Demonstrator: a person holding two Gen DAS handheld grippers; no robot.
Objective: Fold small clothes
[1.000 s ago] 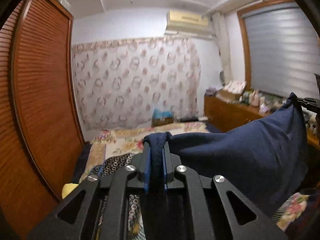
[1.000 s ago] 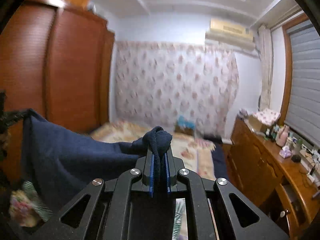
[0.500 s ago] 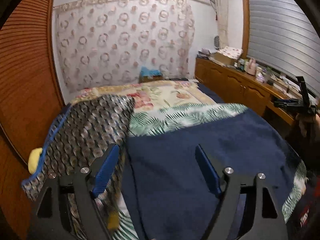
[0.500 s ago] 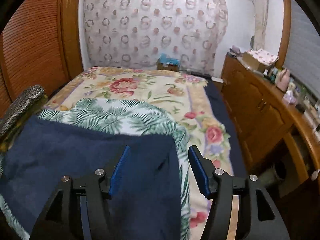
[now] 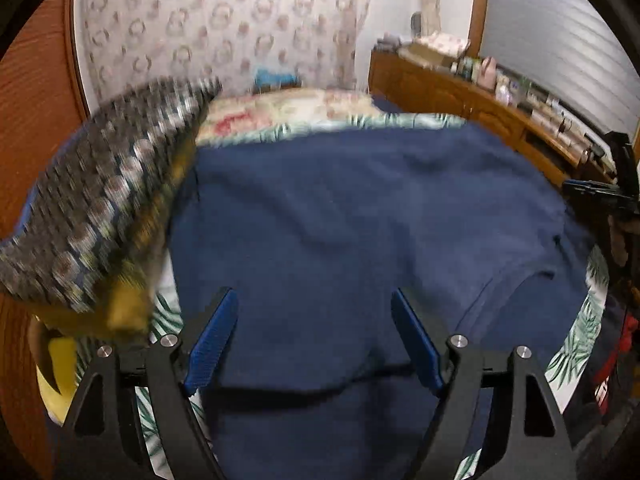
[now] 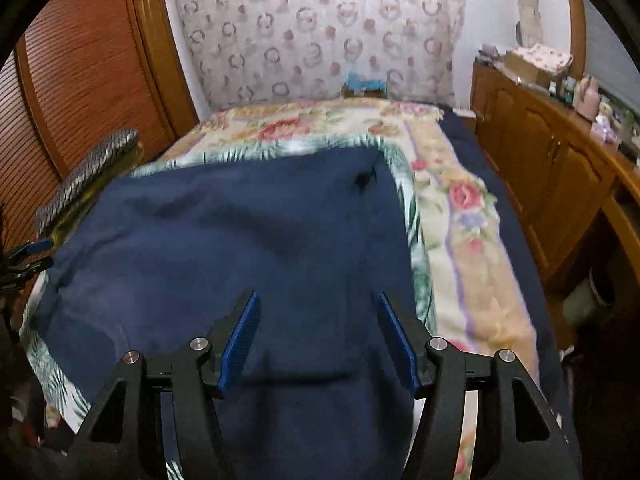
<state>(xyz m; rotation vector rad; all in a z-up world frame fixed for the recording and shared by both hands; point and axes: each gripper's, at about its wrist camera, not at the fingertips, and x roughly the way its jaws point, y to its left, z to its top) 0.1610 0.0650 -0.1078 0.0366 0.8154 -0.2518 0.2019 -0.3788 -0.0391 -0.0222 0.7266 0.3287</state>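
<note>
A dark navy garment (image 5: 360,216) lies spread flat on the bed over a palm-leaf cloth (image 5: 576,332). It also shows in the right wrist view (image 6: 240,240). My left gripper (image 5: 314,300) is open and empty, just above the garment's near left part. My right gripper (image 6: 316,300) is open and empty above the garment's near right part. Each gripper shows at the edge of the other's view: the right gripper (image 5: 600,190) and the left gripper (image 6: 28,256).
A patterned grey garment (image 5: 100,216) with yellow lining is heaped at the left of the bed, seen also in the right wrist view (image 6: 92,172). A floral bedspread (image 6: 460,208) lies under everything. A wooden dresser (image 6: 552,168) runs along the right; a wooden wardrobe (image 6: 88,68) stands left.
A second ago both grippers were shut on the navy garment and held it up. They let go; the garment now lies flat on the bed and both grippers have lowered closer to it.
</note>
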